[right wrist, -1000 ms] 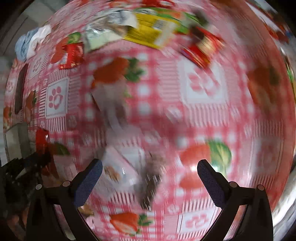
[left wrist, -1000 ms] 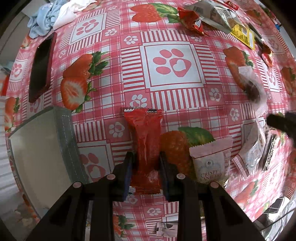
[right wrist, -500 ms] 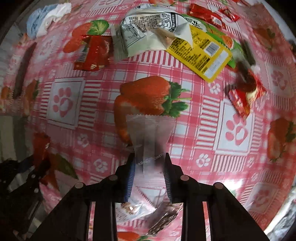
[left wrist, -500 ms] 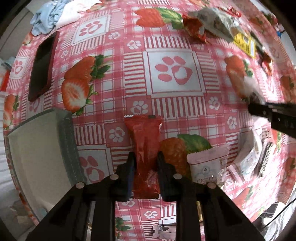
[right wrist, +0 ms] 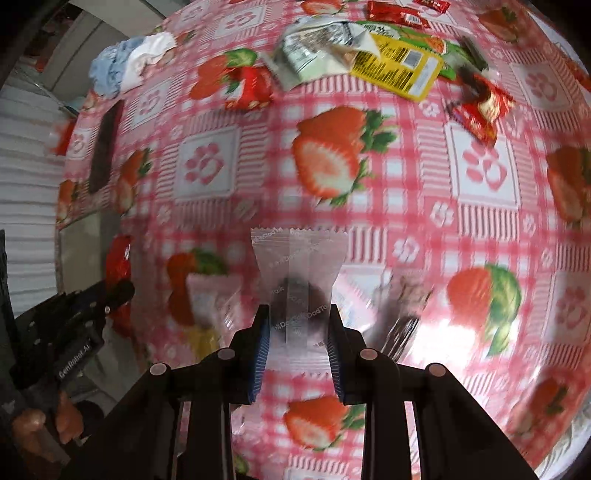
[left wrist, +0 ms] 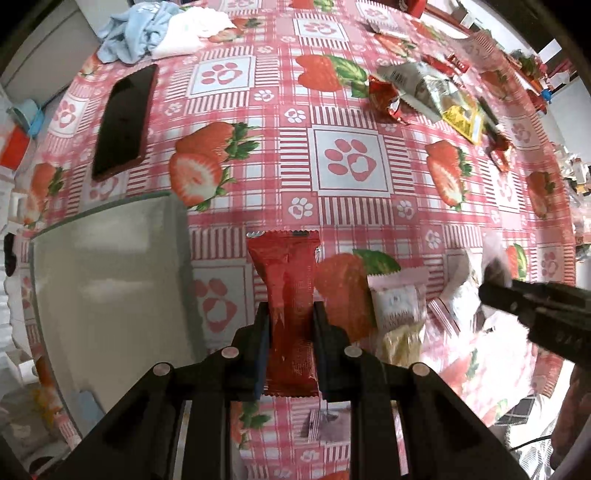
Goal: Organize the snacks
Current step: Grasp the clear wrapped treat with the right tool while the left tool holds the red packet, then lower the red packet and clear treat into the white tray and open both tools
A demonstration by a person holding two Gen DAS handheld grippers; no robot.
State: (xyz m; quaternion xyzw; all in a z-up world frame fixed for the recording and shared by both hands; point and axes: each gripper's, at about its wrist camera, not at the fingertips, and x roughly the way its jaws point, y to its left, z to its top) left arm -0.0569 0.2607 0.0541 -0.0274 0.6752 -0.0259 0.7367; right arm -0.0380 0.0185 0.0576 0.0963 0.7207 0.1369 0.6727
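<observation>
Snacks in both grips: my left gripper (left wrist: 290, 325) clamps a red foil sachet (left wrist: 288, 295), my right gripper (right wrist: 298, 332) a clear plastic-wrapped dark sweet (right wrist: 297, 284); slick wrappers could slip.

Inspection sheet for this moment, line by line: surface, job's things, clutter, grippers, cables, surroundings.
Surface: tablecloth, red-and-white check with strawberries and paw prints.
Job's things: red snack packet and clear packet with a dark piece inside, both gripped; pink packet lying flat; pile of wrappers at the far side; grey bin at the table's left edge.
Clutter: dark phone; crumpled cloth.
Grippers: left gripper shut on the red snack packet; right gripper shut on the clear packet.
Cables: thin dark cable at lower right, blurred.
Surroundings: assorted items beyond the far edge, too small to tell.
</observation>
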